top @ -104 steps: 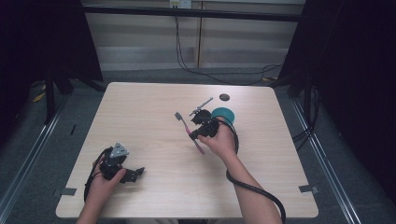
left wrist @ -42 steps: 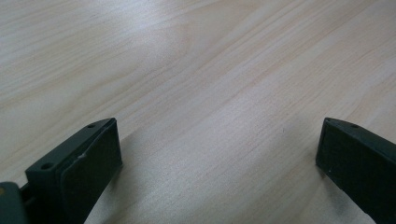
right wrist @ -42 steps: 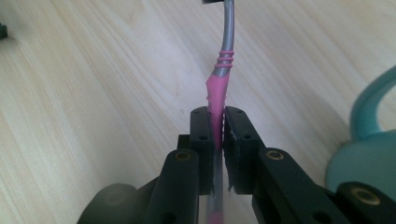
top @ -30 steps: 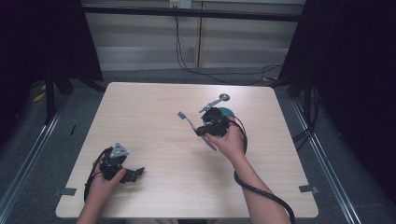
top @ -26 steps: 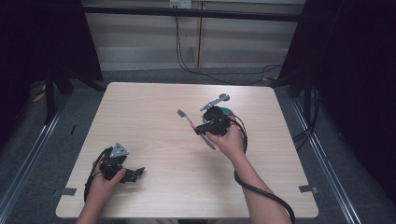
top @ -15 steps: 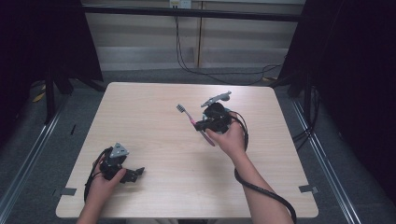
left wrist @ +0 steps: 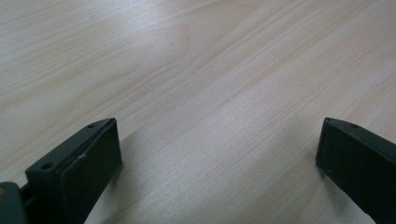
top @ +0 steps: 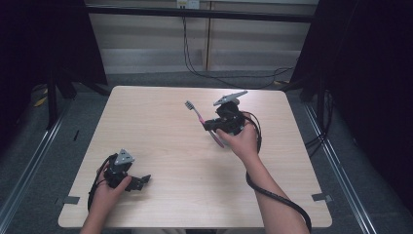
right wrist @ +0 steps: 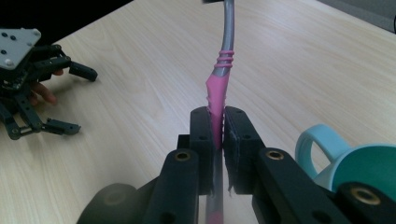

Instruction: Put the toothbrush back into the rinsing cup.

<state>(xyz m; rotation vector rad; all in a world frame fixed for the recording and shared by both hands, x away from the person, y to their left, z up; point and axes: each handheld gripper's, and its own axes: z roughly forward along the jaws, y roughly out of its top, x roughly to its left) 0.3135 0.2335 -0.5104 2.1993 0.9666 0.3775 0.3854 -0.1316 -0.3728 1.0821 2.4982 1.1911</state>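
a: where was the toothbrush [top: 200, 118]?
b: pinched mid-handle in the right gripper [right wrist: 218, 135], above the table [top: 160, 146], its long axis running up and away from the jaws, bristles toward the far left.
a: and the mug [right wrist: 355, 163]?
b: just beside that gripper. the left gripper [top: 139, 181] sat spread and empty, well apart.

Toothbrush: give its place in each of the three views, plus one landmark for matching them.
High view: the toothbrush is upper centre, slanting up-left from the right gripper, bristles farthest.
Left gripper view: not in it; bare table between open jaws.
Right gripper view: centre, pink-and-grey handle rising from the shut jaws.
Shared landmark: the light wood table.
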